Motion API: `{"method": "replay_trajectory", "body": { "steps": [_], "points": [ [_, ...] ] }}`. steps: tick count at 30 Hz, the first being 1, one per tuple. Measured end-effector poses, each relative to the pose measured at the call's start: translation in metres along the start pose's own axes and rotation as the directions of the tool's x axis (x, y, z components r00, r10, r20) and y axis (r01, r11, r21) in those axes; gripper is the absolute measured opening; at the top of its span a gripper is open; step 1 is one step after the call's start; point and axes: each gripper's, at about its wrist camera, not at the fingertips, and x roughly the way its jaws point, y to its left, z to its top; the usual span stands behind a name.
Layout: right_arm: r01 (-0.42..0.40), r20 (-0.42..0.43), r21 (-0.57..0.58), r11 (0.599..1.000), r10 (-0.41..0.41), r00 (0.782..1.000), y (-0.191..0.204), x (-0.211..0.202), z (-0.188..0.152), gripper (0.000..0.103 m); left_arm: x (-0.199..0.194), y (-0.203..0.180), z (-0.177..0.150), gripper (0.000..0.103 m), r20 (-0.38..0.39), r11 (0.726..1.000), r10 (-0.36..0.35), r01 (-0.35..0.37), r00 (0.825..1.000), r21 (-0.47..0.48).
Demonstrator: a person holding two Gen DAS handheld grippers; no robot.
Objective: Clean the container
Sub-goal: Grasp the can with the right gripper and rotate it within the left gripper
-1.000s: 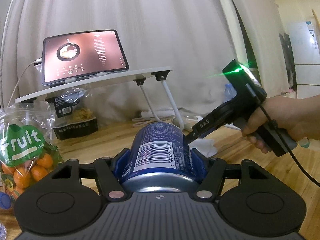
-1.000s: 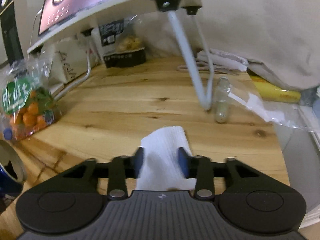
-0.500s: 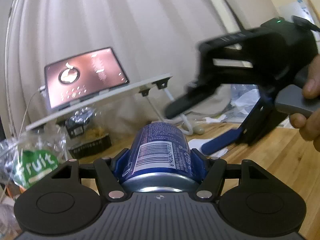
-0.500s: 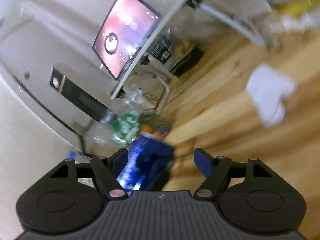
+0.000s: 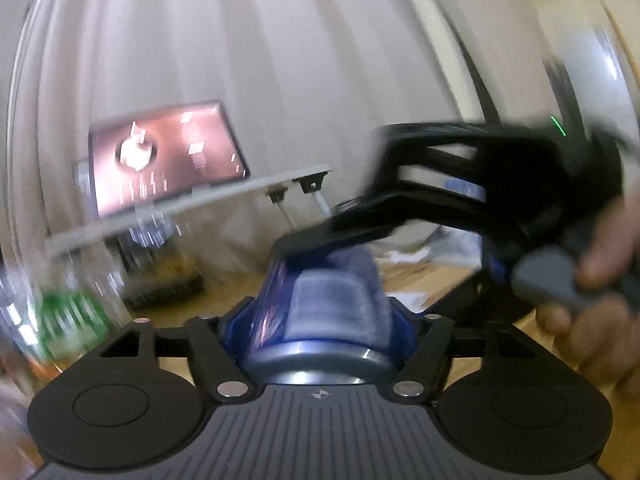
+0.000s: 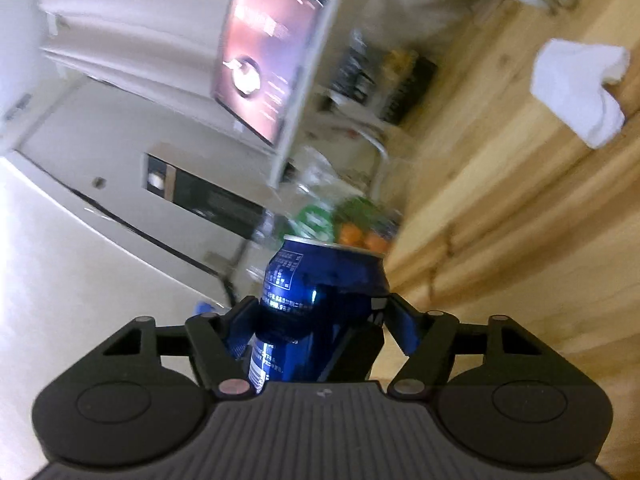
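Observation:
A blue drink can [image 5: 328,304] lies lengthwise between the blue pads of my left gripper [image 5: 320,320], which is shut on it above the wooden table. My right gripper [image 6: 316,320] is open, its jaws standing either side of the same can [image 6: 324,276], near its top rim; whether the pads touch it I cannot tell. In the left wrist view the right gripper's body [image 5: 460,184] reaches over the can from the right. A white paper towel [image 6: 580,88] lies loose on the table, apart from both grippers.
A tablet [image 5: 164,156] stands on a white lap desk [image 5: 192,204] behind. A bag of oranges [image 6: 348,228] lies to the left and a black snack pack [image 6: 400,88] under the desk. A curtain hangs behind the wooden table [image 6: 520,220].
My right gripper let go of the paper towel, opened, swung over and came around the can's top. My left gripper kept hold of the can and tilted it upward.

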Motion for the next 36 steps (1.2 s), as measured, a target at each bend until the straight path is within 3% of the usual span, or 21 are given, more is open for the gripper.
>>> {"method": "replay_trajectory", "body": {
  "steps": [3, 6, 8, 9, 11, 14, 17, 18, 20, 22, 25, 30, 31, 36],
  "points": [
    [-0.092, 0.081, 0.015, 0.996, 0.09, 0.993, -0.005, -0.012, 0.001, 0.07, -0.001, 0.022, 0.002, 0.092, 0.027, 0.973, -0.098, 0.102, 0.995, -0.208],
    [-0.144, 0.09, 0.047, 0.989, 0.139, 0.986, -0.012, -0.018, 0.006, 0.07, -0.003, 0.034, 0.002, 0.092, 0.082, 0.927, -0.163, 0.181, 0.983, -0.328],
    [-0.163, 0.085, 0.05, 0.985, 0.159, 0.984, -0.015, -0.019, 0.006, 0.07, -0.003, 0.036, 0.002, 0.088, 0.102, 0.909, -0.191, 0.215, 0.976, -0.356],
    [-0.172, 0.084, 0.053, 0.984, 0.167, 0.982, -0.016, -0.02, 0.006, 0.07, -0.002, 0.037, 0.002, 0.077, 0.107, 0.903, -0.201, 0.227, 0.974, -0.365],
    [-0.178, 0.087, 0.068, 0.982, 0.172, 0.981, -0.02, -0.021, 0.005, 0.07, -0.001, 0.036, 0.003, 0.067, 0.109, 0.894, -0.221, 0.246, 0.969, -0.374],
    [-0.175, 0.099, 0.091, 0.98, 0.166, 0.981, -0.027, -0.022, 0.004, 0.071, 0.0, 0.031, 0.003, 0.067, 0.089, 0.908, -0.225, 0.242, 0.97, -0.343],
    [-0.158, 0.093, 0.094, 0.983, 0.149, 0.984, -0.028, -0.027, 0.002, 0.074, -0.001, 0.022, 0.003, 0.067, 0.062, 0.944, -0.196, 0.205, 0.979, -0.259],
    [-0.136, 0.095, 0.085, 0.987, 0.127, 0.987, -0.027, -0.028, 0.003, 0.081, -0.003, 0.016, 0.004, 0.067, 0.052, 0.963, -0.175, 0.182, 0.983, -0.2],
    [-0.07, 0.097, 0.061, 0.996, 0.064, 0.993, -0.024, -0.028, 0.005, 0.086, -0.004, 0.002, 0.003, 0.067, 0.033, 0.99, -0.127, 0.128, 0.991, -0.052],
    [-0.038, 0.08, 0.046, 0.998, 0.034, 0.996, -0.022, -0.028, 0.005, 0.086, -0.004, -0.012, 0.001, 0.067, 0.021, 0.993, -0.082, 0.08, 0.996, 0.092],
    [-0.009, 0.063, 0.027, 1.0, 0.007, 0.998, -0.019, -0.027, 0.004, 0.086, -0.003, -0.031, -0.006, 0.067, 0.028, 0.952, -0.029, 0.019, 0.999, 0.306],
    [-0.002, 0.046, 0.043, 0.999, 0.0, 0.999, -0.022, -0.025, 0.001, 0.085, -0.001, -0.053, -0.017, 0.067, 0.06, 0.836, 0.035, -0.062, 0.998, 0.545],
    [-0.001, 0.045, 0.038, 0.999, 0.0, 0.999, -0.023, -0.025, 0.001, 0.083, -0.001, -0.053, -0.019, 0.067, 0.06, 0.826, 0.036, -0.063, 0.998, 0.56],
    [-0.027, 0.027, 0.063, 0.998, 0.025, 0.999, -0.029, -0.021, 0.0, 0.08, 0.0, -0.051, -0.02, 0.067, 0.055, 0.826, 0.027, -0.053, 0.998, 0.561]
  ]
}}
